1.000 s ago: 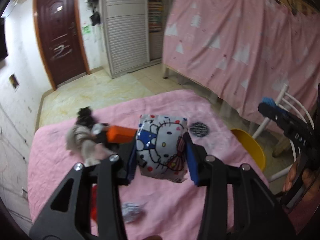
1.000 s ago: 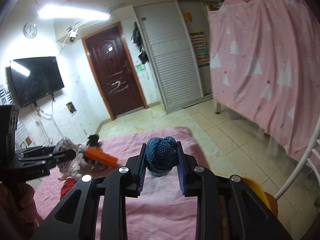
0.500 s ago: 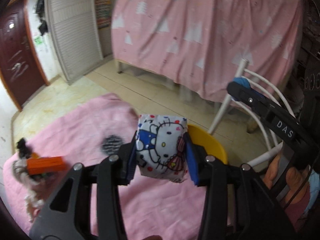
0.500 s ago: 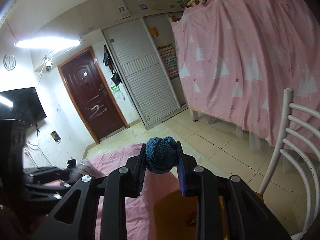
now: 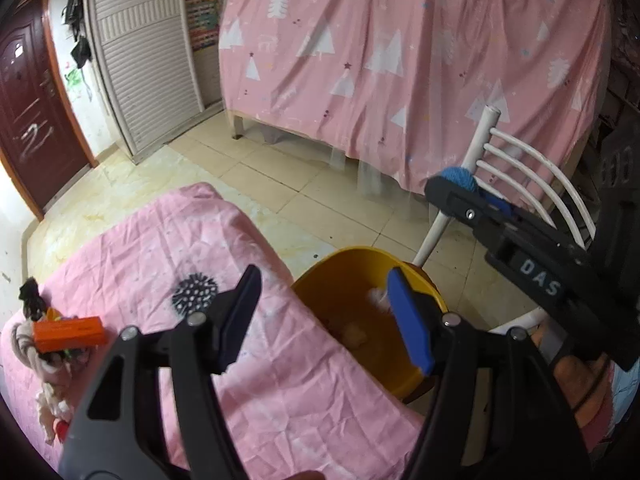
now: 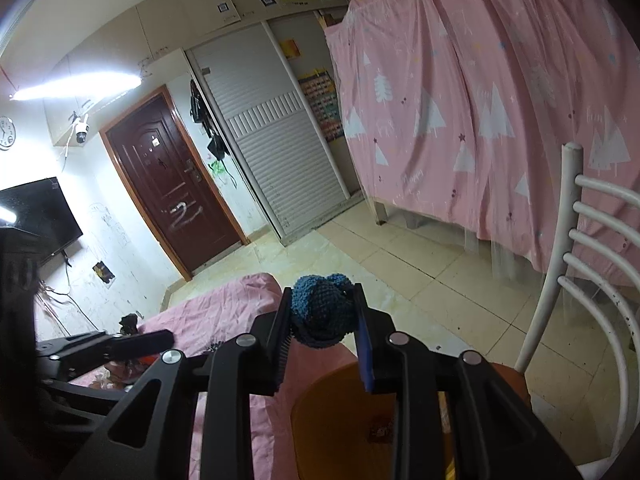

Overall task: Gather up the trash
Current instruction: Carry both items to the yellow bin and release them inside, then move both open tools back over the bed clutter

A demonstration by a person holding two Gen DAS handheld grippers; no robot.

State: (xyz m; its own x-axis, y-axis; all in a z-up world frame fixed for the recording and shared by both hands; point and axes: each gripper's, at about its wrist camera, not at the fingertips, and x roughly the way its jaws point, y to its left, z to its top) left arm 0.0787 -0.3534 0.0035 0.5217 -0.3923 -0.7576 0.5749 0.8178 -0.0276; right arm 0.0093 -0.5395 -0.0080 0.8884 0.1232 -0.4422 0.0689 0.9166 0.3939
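Your left gripper had its jaws opening with nothing between them, poised at lower centre of the left wrist view over the edge of the yellow bin, where small scraps lay inside. Your right gripper was pinching a blue knitted ball at the centre of its own view, jaws just starting to open, above the bin's rim. On the pink tablecloth, an orange box lay at the left edge, a black spiky ball nearer the bin.
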